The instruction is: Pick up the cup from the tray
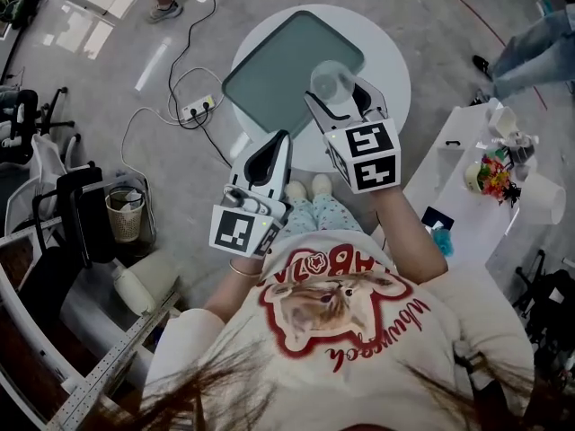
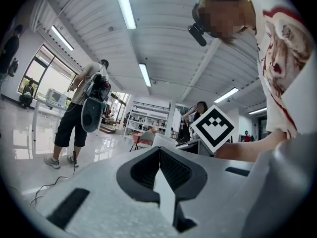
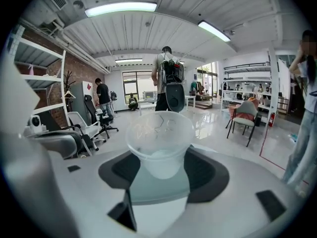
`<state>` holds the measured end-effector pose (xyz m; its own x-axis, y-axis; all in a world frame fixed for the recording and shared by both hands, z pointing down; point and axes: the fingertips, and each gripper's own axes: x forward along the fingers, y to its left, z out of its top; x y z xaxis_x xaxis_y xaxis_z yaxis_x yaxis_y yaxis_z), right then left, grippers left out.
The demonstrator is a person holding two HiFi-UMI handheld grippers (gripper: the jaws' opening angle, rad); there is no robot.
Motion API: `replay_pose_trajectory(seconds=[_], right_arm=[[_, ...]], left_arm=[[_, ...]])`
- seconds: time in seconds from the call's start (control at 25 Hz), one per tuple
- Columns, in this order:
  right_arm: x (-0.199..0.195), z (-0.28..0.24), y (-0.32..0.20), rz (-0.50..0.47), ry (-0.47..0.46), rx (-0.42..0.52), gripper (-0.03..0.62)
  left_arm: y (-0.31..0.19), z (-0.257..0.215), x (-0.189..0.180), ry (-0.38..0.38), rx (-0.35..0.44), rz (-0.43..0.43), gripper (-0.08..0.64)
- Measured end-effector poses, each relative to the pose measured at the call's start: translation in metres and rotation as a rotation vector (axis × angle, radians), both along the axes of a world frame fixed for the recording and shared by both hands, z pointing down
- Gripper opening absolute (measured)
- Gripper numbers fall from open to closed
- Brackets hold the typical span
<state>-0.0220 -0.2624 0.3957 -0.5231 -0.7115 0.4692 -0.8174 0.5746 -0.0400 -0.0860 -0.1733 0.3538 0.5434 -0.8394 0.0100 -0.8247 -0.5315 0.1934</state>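
Right tongs [image 1: 337,95] are clamped on the cup [image 1: 331,81], the clear plastic one, and the pads squeeze its lower wall from both sides. In the right gripper view the cup [image 3: 159,138] sits squarely between the jaws of the right tongs [image 3: 159,168], mouth open toward the camera. It looks empty, though the wall is cloudy.

From the head view the cup hangs over the 3 o'clock edge of the grey-green tray [image 1: 278,70], which lies on the round white tabletop [image 1: 388,61]. I see a strip of tray colour under the cup's base in the right gripper view, so I judge it is off the surface. How far off, I cannot tell.

Left tongs [image 1: 277,142] are clenched on nothing. In the left gripper view the jaws of the left tongs [image 2: 161,155] meet with only a sliver between them, pointing out at the room and ceiling lights. They sit at about 7 o'clock from the tray, near the tabletop's rim, apart from the cup and doing no work.

So the grasp is made and the lift is the step in hand. Next I want a straight rise, mouth kept level and squeeze kept gentle, since thin plastic like this probably buckles or pops out if I pinch harder
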Motion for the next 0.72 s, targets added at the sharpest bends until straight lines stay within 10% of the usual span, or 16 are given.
replay_pose_trajectory(seconds=[0.72], right_arm=[[-0.002,-0.047,0.011,-0.041,-0.015,0.082,0.273]], left_arm=[[-0.011,-0.022,0.004,-0.004,0.043,0.0,0.014]])
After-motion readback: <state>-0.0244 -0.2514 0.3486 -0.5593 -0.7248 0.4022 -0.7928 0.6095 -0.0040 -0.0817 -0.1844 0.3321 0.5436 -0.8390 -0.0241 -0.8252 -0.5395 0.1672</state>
